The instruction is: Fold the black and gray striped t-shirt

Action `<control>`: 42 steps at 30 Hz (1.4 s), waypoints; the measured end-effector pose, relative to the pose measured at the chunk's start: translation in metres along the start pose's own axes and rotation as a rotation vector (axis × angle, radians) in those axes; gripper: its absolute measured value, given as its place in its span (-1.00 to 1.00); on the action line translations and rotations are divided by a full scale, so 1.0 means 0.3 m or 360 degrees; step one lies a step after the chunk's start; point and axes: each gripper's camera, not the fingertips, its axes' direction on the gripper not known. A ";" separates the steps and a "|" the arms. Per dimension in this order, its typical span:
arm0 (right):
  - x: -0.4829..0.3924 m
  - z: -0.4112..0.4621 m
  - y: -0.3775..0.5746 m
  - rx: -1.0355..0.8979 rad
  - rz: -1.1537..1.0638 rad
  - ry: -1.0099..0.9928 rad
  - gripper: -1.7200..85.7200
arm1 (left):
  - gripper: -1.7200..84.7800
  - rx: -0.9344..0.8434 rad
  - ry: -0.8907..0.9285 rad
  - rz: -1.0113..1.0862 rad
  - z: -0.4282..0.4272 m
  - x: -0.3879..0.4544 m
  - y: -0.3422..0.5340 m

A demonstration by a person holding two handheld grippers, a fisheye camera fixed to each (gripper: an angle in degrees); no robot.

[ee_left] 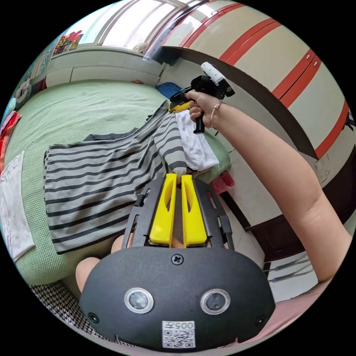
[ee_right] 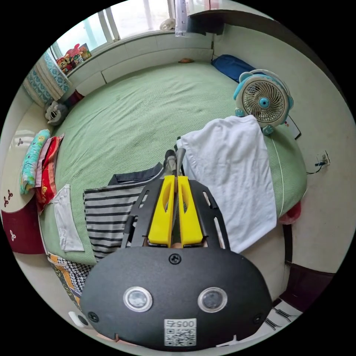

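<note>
The striped t-shirt [ee_right: 107,215] lies on the bed [ee_right: 148,107], a white garment [ee_right: 230,174] just beside it.

free: green bed [ee_right: 141,107] far half | blocked: fan [ee_right: 264,99] + white shirt [ee_right: 230,174] nr edge

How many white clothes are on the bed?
2: a big white shirt beside the fan, and a small white cloth at the bed's edge by the striped shirt. More may be hidden.

A green bed [ee_right: 141,107] carries a white shirt [ee_right: 230,178] at its edge, a small fan [ee_right: 264,101] just beyond that shirt, a blue cushion [ee_right: 230,66] near the far corner, and a white cloth [ee_right: 66,218].
</note>
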 end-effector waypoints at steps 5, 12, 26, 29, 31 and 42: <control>-0.252 -0.033 0.042 0.0016 -0.0135 0.0029 -1.00 | -0.89 0.0022 -0.0107 -0.0126 -0.127 -0.177 0.097; -0.821 -0.039 0.103 -0.0017 -0.0439 -0.0097 -0.98 | -0.89 0.0077 -0.0259 -0.0326 -0.321 -0.406 0.236; -1.097 0.125 0.522 -0.0084 -0.0916 -0.0342 -0.79 | -0.91 -0.0198 -0.0490 -0.0801 -0.221 -0.897 0.469; -0.917 0.155 0.678 -0.0122 -0.0918 -0.0373 -0.75 | -0.92 -0.0170 -0.0462 -0.0759 -0.241 -0.885 0.445; -0.822 0.158 0.785 -0.0074 -0.0922 -0.0348 -0.72 | -0.92 -0.0141 -0.0435 -0.0731 -0.257 -0.870 0.420; -0.666 0.224 1.220 -0.0009 -0.0784 -0.0201 -0.64 | -0.92 -0.0013 -0.0365 -0.0534 -0.308 -0.690 0.206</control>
